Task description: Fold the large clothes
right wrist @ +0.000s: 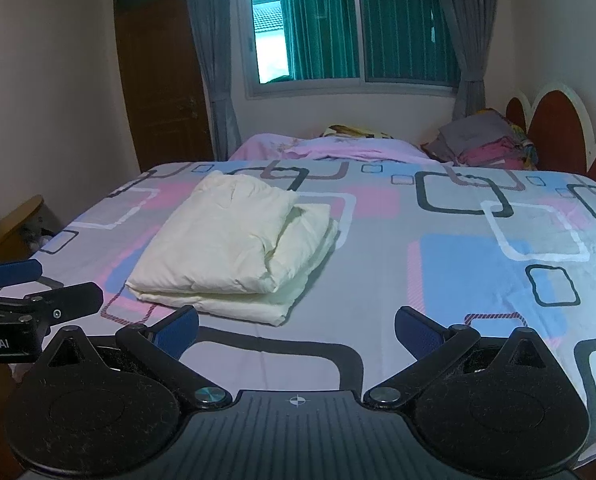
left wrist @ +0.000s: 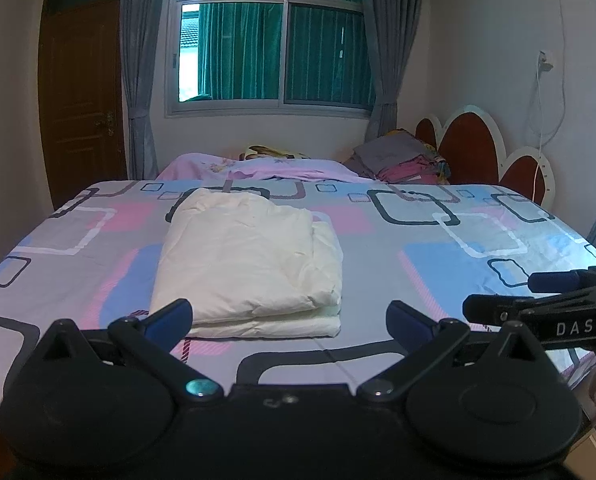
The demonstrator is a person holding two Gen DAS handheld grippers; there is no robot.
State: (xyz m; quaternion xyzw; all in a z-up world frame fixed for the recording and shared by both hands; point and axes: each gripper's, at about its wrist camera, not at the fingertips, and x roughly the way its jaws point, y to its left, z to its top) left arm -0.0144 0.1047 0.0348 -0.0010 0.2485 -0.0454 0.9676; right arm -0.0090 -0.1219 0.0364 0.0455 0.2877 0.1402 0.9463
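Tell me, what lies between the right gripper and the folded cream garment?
Only bare patterned bedsheet lies between the open right gripper and the folded cream garment, as the right wrist view shows.

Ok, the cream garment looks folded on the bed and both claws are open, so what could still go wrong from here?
1. The folded cream garment has an uneven right side where lower layers stick out; lifting or pressing it there may undo the fold.
2. The open left claw sits close to the garment's near edge and could snag it if pushed forward.
3. The right claw and the left one sit side by side, so they could bump.
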